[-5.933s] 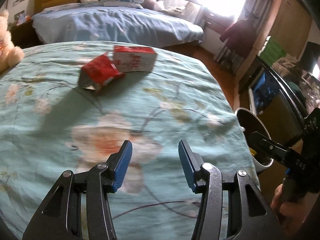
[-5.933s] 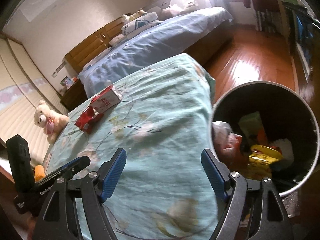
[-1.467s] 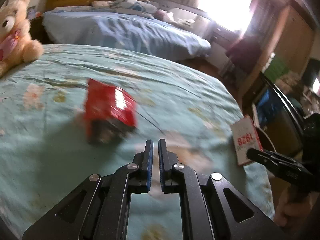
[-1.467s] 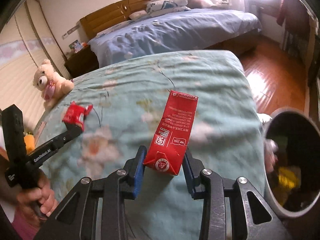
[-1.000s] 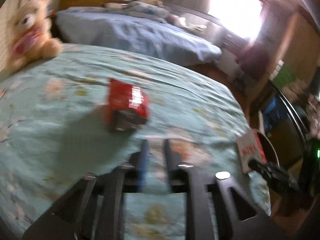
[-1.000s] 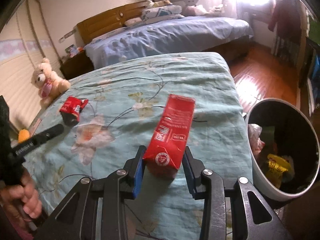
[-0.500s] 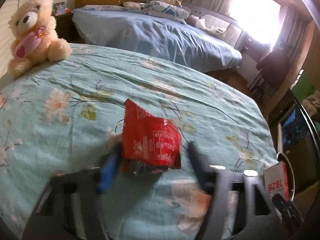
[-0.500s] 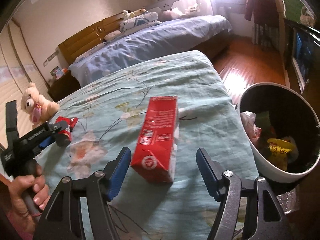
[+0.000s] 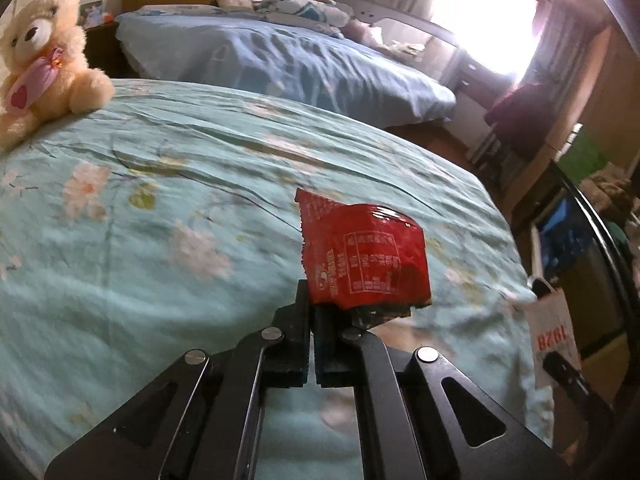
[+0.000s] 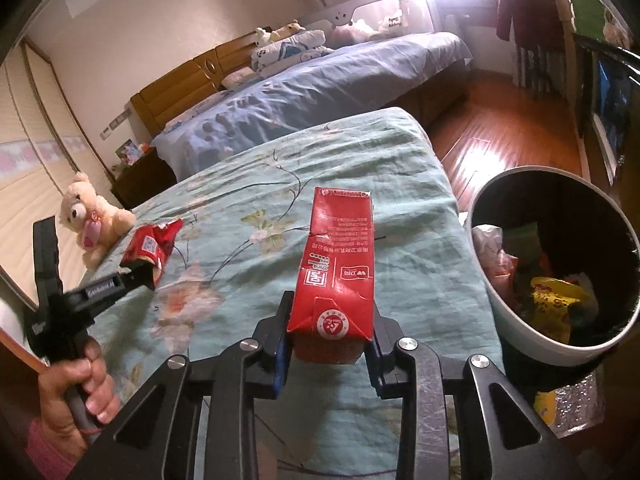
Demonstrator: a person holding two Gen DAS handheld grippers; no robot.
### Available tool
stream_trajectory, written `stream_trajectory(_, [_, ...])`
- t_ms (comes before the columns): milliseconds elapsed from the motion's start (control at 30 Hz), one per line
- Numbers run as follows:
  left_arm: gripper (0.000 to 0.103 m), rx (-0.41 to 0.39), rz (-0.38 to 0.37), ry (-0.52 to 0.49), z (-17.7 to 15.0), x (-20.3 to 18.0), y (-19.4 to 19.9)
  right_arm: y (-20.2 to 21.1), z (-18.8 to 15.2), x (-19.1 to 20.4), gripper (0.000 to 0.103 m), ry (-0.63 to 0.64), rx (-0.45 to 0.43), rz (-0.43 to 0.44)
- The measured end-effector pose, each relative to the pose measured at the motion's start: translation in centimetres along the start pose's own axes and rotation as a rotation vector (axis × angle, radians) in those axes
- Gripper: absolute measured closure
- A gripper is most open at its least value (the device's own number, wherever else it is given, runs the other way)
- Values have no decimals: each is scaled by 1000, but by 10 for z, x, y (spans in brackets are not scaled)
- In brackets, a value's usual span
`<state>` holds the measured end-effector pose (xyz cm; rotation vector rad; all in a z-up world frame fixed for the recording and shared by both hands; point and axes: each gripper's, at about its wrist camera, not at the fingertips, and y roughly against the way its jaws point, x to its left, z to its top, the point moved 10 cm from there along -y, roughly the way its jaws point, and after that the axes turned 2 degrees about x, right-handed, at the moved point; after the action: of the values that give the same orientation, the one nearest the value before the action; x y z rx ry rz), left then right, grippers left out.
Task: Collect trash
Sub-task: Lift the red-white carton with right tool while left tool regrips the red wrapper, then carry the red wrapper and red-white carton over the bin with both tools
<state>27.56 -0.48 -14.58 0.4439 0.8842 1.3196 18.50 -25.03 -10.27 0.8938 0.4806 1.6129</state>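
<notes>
Left wrist view: my left tongs [image 9: 311, 320] are pressed together on the bottom edge of a crumpled red wrapper [image 9: 362, 258], which stands up above a bed [image 9: 160, 208] covered in a teal sheet with a flower print. A cream teddy bear [image 9: 42, 56] sits at the sheet's far left edge. Beyond lies a second bed [image 9: 280, 64] with a blue cover, pillows and a wooden headboard; a bright window glares at upper right.

Right wrist view: my right tongs [image 10: 328, 344] are closing on a red carton [image 10: 338, 268], and both pads meet its sides near the folded end. The carton points away from me over the teal sheet. To the right, on a wooden floor [image 10: 516, 136], stands a white bin [image 10: 532, 336] with a dark inside, holding yellow and pale rubbish. At far left, my left hand [image 10: 76, 396] grips the other handle, the wrapper at its tip.
</notes>
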Motion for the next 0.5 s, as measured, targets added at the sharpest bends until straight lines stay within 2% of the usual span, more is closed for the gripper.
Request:
stream_trajectory(300, [102, 37, -97, -129, -32, -74, 12, 17, 0, -15, 72, -11, -12, -11])
stream_trajectory(500, [102, 59, -136, -185, -45, -109, 13, 26, -5, -33, 72, -28, -13, -31])
